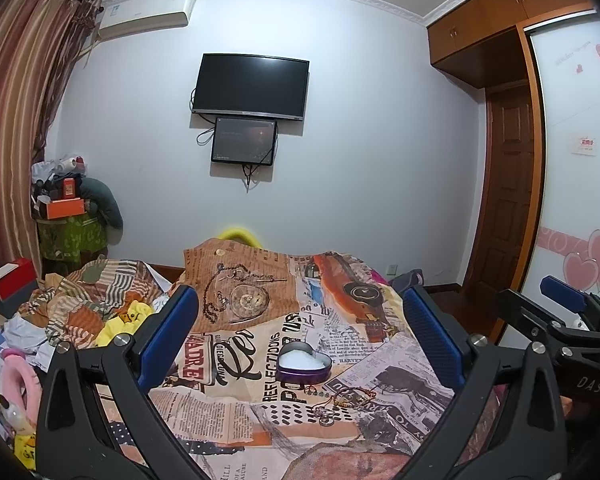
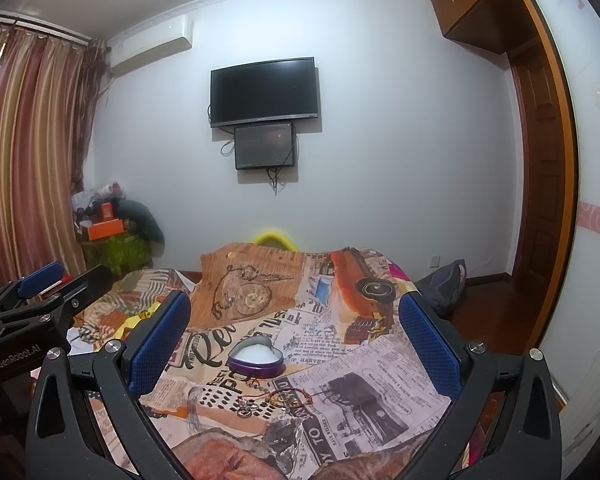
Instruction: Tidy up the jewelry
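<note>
A: Both sets of jaws are standing wide apart and gripping nothing. The left gripper (image 1: 300,336) is hovering over the bed, and so is the right gripper (image 2: 296,340); each is framing the same patch of bedspread (image 1: 260,352) between its blue pads.

B: And where is the jewelry lying?

A: In the left wrist view it is sitting low and centre-right in the frame: a tangle of bracelets (image 1: 342,398), reddish cord and beads, with a small metal ring (image 1: 326,421) just below it. In the right wrist view the bracelets (image 2: 288,397) are showing low in the middle and the ring (image 2: 244,413) to their lower left. Just above them in both frames a heart-shaped tin (image 1: 304,363) is resting open, purple-walled with a white lining; it is appearing again in the right view (image 2: 255,358).

B: How are those pieces going to handle?

A: I am judging them light, limp and prone to snagging. The cords are probably going to trail and drag their neighbours along, so pinching one strand at an outer loop, clear of the knot, is looking safest. The ring is looking slippery and flat against soft cloth; nipping it across its rim is likely to work best. The tin is looking light too, so it may be shifting if nudged.
</note>
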Tool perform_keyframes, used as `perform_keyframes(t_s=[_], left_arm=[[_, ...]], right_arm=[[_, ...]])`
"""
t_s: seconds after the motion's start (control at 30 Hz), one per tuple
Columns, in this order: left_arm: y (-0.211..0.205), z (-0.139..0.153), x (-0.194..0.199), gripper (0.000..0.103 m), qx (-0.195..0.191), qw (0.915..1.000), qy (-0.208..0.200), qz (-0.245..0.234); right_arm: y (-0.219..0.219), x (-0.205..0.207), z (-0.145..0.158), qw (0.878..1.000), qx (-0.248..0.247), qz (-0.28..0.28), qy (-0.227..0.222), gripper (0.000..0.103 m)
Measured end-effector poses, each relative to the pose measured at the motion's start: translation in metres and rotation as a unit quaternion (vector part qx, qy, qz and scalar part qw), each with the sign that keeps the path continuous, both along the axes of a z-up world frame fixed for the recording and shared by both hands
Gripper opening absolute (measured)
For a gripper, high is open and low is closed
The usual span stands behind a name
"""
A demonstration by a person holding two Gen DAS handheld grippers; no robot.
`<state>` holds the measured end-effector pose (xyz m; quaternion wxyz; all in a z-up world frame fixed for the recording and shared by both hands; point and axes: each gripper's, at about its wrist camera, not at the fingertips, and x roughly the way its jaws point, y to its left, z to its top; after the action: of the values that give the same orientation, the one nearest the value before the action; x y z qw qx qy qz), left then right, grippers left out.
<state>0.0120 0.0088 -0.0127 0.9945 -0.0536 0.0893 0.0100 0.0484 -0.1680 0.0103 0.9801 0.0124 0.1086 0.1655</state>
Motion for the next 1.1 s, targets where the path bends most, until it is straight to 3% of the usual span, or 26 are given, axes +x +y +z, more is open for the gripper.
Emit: perform_keyframes(t_s=[1.1], left_arm=[[-0.0002,-0.0045,0.0052,0.103,-0.001,1.0,0.005,-0.002]], right_arm=[[0.0005,0.0019,-0.0032,1.0,-0.002,0.0,0.005,0.103]])
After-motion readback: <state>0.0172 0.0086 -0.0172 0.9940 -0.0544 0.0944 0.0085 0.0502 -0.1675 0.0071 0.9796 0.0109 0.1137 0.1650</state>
